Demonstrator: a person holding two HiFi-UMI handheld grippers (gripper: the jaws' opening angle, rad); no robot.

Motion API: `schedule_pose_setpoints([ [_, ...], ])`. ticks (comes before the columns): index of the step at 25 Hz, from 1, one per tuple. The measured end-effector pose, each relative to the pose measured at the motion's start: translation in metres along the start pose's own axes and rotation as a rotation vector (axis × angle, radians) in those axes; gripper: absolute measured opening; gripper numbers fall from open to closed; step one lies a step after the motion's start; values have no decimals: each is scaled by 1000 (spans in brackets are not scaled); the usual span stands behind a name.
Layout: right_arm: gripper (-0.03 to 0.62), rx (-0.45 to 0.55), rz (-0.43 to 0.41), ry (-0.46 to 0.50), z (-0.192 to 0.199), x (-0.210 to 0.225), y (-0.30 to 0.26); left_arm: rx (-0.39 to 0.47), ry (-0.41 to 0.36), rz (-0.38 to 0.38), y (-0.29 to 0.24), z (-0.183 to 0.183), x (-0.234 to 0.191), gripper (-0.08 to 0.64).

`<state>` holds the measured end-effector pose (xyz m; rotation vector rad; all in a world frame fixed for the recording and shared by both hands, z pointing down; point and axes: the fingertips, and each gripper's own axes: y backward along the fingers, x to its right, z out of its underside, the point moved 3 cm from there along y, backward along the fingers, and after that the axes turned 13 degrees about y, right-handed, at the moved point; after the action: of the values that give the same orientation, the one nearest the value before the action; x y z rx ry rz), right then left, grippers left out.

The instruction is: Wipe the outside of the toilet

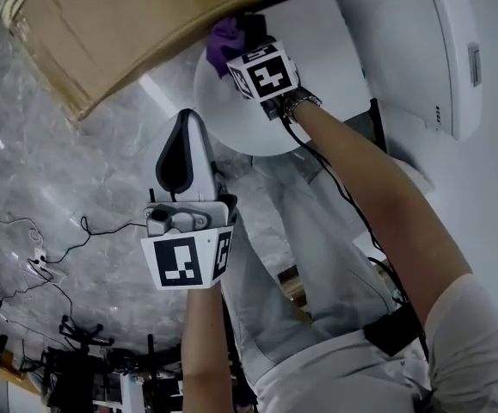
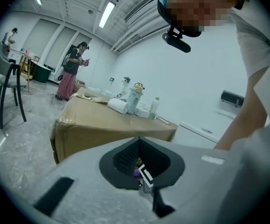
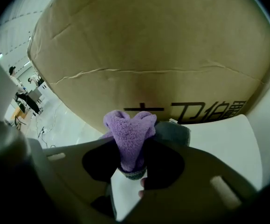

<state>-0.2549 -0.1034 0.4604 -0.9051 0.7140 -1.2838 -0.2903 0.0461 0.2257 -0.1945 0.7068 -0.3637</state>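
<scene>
The white toilet fills the upper right of the head view, its round lid below my right gripper. That gripper is shut on a purple cloth, held at the lid's far edge next to a cardboard box. In the right gripper view the cloth sticks up between the jaws of my right gripper, with the toilet's white surface at the right. My left gripper hovers nearer me, left of the lid, shut and holding nothing. In its own view the left gripper points toward the box.
The large cardboard box stands close against the toilet, carrying a paper roll and bottles. Cables trail over the marble floor. A person and a chair stand far off. My legs are below the lid.
</scene>
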Motion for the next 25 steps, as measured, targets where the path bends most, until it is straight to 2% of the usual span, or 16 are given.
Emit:
schedule_pose_setpoints([
  [5, 130, -6, -12, 23, -8, -53, -9, -8, 6, 25, 22, -8, -17, 6],
  [10, 131, -11, -23, 39, -8, -81, -12, -13, 0, 37, 36, -10, -26, 6],
  [13, 132, -40, -65, 98, -9, -99, -13, -9, 0, 29, 39, -13, -31, 6],
  [15, 132, -66, -127, 147, -8, -112, -13, -11, -6, 31, 38, -14, -30, 5],
  [17, 133, -56, -195, 146, -5, -120, -5, -18, -16, 39, 37, -11, -21, 6],
  [20, 133, 33, -188, 123, -4, -107, 17, -31, -38, 52, 33, -6, -4, 6],
  [25, 137, 101, -39, 102, 3, -28, 46, -15, -27, 40, 7, 1, 15, 6],
])
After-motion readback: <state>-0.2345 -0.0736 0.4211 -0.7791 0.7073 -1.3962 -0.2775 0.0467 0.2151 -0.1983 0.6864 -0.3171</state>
